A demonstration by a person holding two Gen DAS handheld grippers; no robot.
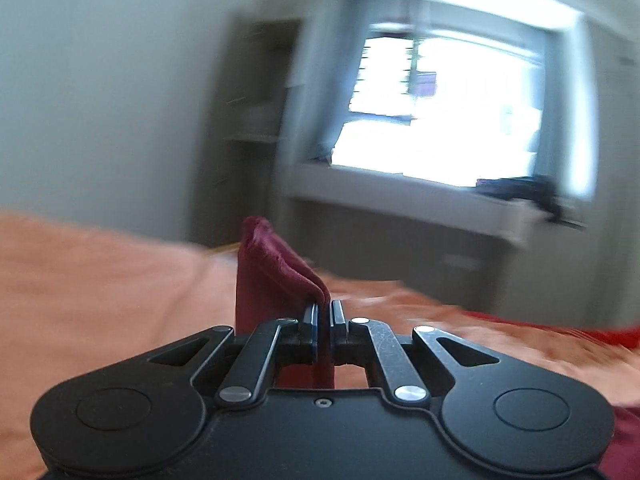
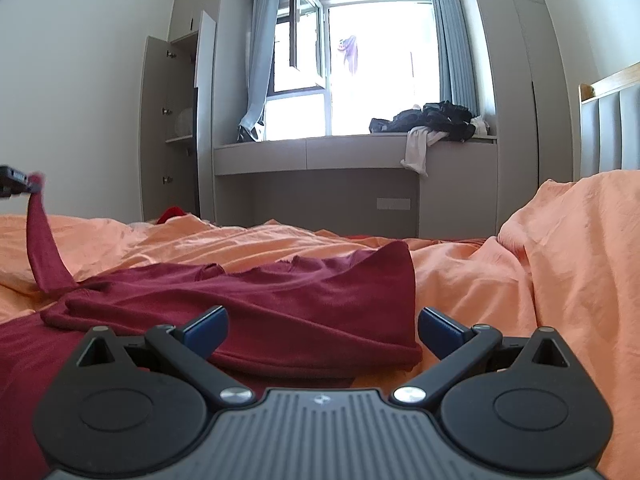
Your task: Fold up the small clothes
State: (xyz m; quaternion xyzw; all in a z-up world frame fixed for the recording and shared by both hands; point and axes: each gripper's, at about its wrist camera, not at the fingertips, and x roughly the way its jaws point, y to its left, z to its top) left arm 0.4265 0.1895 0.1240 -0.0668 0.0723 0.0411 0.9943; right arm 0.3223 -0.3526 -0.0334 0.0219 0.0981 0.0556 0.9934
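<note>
A dark red garment (image 2: 280, 300) lies spread on the orange bed sheet (image 2: 520, 280). My left gripper (image 1: 324, 312) is shut on a fold of the dark red garment (image 1: 272, 268) and holds it raised above the bed; the left wrist view is motion-blurred. In the right wrist view the left gripper (image 2: 16, 184) shows at the far left edge, with a strip of the garment (image 2: 40, 240) stretched up to it. My right gripper (image 2: 322, 326) is open and empty, low over the near folded edge of the garment.
A window bench (image 2: 320, 152) with a pile of dark and white clothes (image 2: 432, 124) stands beyond the bed. An open grey cabinet (image 2: 176, 120) is at the left, a padded headboard (image 2: 608, 128) at the right. A bright red item (image 2: 172, 214) lies at the bed's far edge.
</note>
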